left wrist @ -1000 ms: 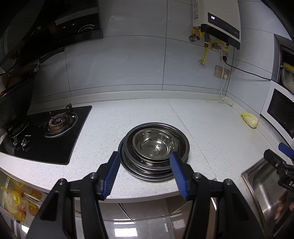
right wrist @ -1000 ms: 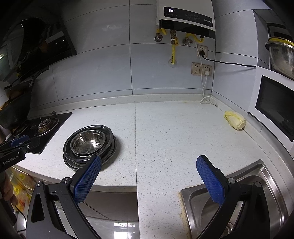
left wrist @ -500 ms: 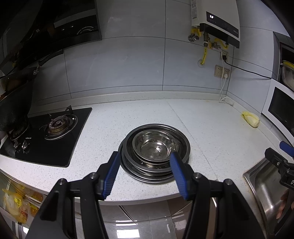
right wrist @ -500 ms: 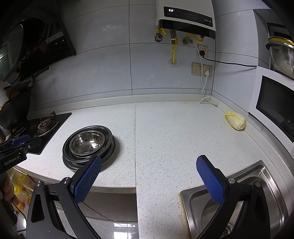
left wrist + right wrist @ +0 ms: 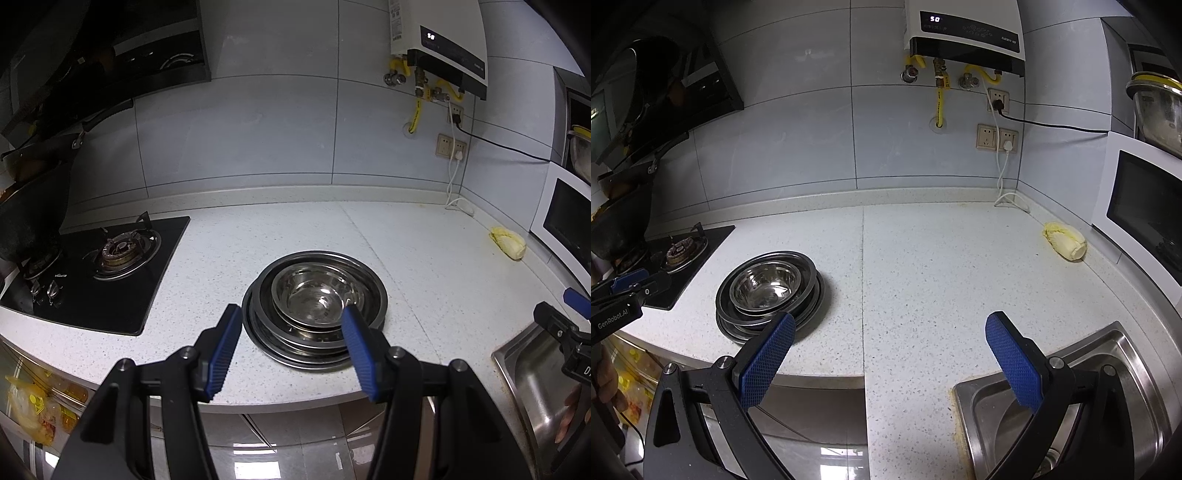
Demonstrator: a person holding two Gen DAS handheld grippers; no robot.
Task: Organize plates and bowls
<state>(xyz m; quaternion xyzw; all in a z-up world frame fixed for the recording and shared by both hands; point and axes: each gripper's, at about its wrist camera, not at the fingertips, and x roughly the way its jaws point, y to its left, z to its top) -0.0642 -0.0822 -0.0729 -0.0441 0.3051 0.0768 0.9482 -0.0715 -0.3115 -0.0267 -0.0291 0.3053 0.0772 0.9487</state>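
A: How much room is there on the worktop?

B: A broad speckled stretch lies bare between the stack of plates and the sink. Its front edge curves just below the stack, and the sink is cut into the near right corner. The back edge meets the tiled wall.

A: Where do the dishes sit?

B: The stack of plates stands near the front edge, left of the worktop seam, with a steel bowl nested on top. In the right wrist view the same stack is just right of the gas hob.

A: What else stands around?

B: A black wok sits at the hob's far left. A cabbage lies near the right wall, just beside the white microwave. A water heater hangs on the wall above, with sockets and a white cable trailing into the back corner.

A: And the claws?

B: The left claw hovers in front of the worktop edge, moderately spread, its blue pads framing the near side of the stack in the picture. I cannot tell whether they touch it; it holds nothing. The right claw is spread wide and empty, one pad over the stack's near rim in the picture, the other above the sink's corner.
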